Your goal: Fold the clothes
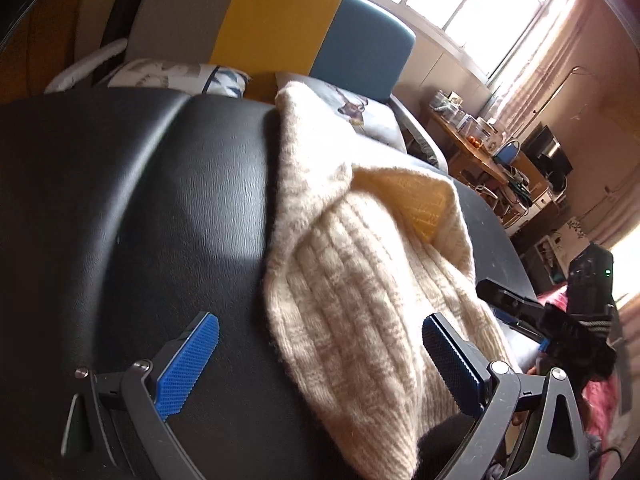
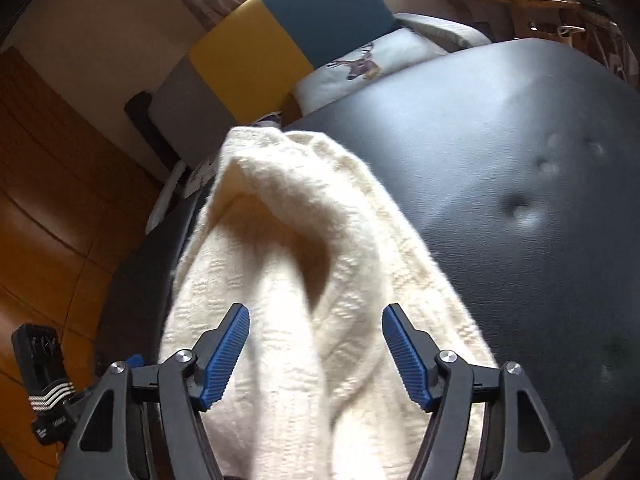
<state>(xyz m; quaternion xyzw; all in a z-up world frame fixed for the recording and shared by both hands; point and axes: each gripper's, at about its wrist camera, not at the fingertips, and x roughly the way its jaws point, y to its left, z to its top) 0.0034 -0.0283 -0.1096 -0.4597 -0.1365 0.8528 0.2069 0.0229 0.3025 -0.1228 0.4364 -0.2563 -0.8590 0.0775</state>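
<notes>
So the cream knit sweater (image 1: 360, 280) is lying bunched up on the black padded bench (image 1: 140, 200), one fold humped up in the middle. Left gripper (image 1: 320, 364) has its jaws spread wide over the sweater's near edge, not pinching anything. Right gripper (image 2: 316, 356) jaws are apart too, straddling a raised fold without squeezing it.

A black padded table (image 1: 140, 208) with a leathery, faintly dimpled top carries everything. Directly on it lies one cream knitted sweater (image 1: 360, 288), rumpled, running from the near edge toward the far side, a yellow patch showing in its folds.
</notes>
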